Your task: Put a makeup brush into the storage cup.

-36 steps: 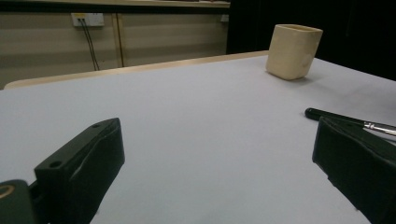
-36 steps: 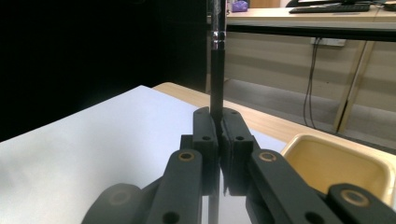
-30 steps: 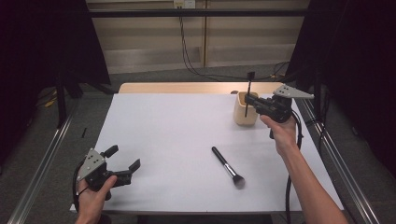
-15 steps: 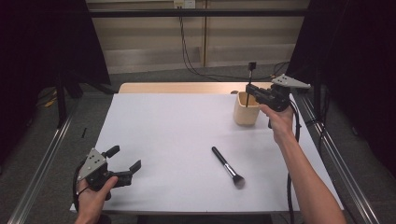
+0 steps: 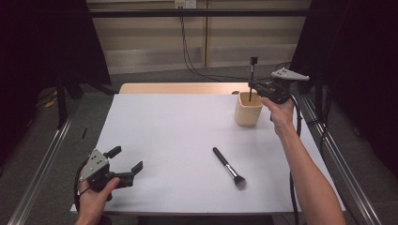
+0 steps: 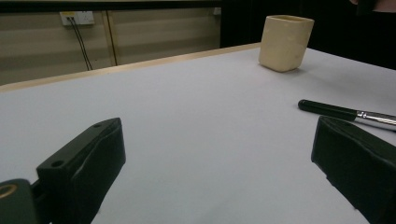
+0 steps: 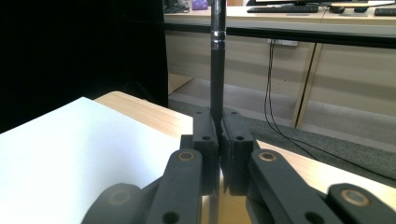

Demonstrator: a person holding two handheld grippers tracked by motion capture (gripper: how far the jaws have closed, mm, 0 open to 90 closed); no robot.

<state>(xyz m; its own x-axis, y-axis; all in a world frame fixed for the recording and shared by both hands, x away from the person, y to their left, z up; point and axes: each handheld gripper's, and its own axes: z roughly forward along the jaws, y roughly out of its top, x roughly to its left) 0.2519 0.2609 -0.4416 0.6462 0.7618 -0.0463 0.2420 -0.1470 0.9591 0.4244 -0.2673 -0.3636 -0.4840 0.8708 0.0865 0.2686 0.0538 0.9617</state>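
Two brushes were in play on the white table top (image 5: 178, 136). One, a thin black-handled brush (image 5: 252, 77), stood upright in the right gripper (image 5: 251, 86), whose jaws were pressed together on its handle; in the right gripper view the dark handle (image 7: 217, 70) rose straight up from between the two closed black pads, with a silver band near the top edge. In the high view this brush hung over the cream-coloured cup (image 5: 248, 108), its lower end at the cup's mouth and its small dark head well above the rim (whether the tip touched anything inside the cup could not be told). The cup itself stood near the far right corner of the table, and the person's right hand reached in from the near right side.

The second brush (image 5: 228, 167), a makeup brush with a black handle, silver ferrule and soft dark head, lay flat on the table, nearer the person, well apart from the cup and untouched. In the left gripper view its handle (image 6: 327, 110) lay just beyond the jaw on that view's right.

The left gripper (image 5: 124, 164) sat low at the near left corner of the table, its jaws spread wide with nothing between them
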